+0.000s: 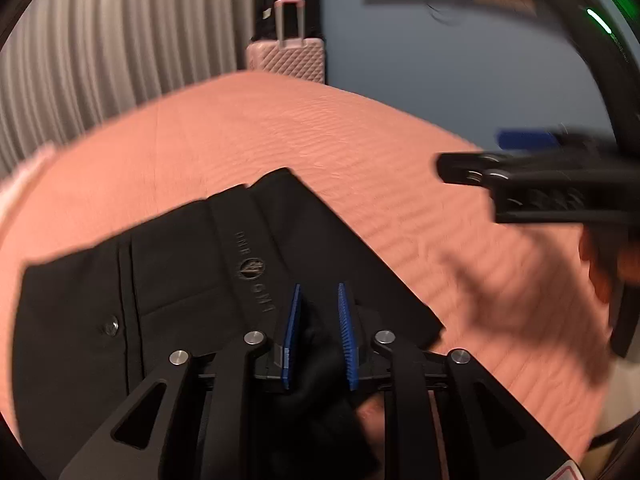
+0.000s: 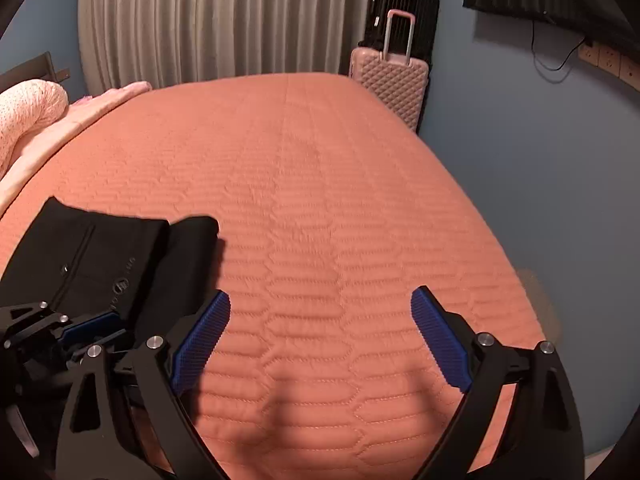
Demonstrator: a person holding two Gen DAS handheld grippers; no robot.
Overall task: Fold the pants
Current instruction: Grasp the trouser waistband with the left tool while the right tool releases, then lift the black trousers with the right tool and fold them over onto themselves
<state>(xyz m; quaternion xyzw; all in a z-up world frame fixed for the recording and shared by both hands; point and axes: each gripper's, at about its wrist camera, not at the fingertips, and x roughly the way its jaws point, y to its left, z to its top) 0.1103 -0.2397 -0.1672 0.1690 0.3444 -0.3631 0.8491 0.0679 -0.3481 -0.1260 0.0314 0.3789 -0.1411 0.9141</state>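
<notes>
Pants point(image 1: 168, 280), black, lay folded on orange quilted bedspread point(image 1: 280, 128). Left gripper point(image 1: 319, 312) clenched a bunch of pants fabric at near edge. Right gripper point(image 2: 320, 336) spread wide, holding nothing, above bedspread beside pants.

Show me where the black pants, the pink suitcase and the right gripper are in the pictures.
black pants point(image 1: 180, 272): left wrist view, on the waistband area.
pink suitcase point(image 2: 390, 84): right wrist view, on its quilted front shell.
right gripper point(image 2: 320, 340): right wrist view, midway between its open blue fingers.
</notes>
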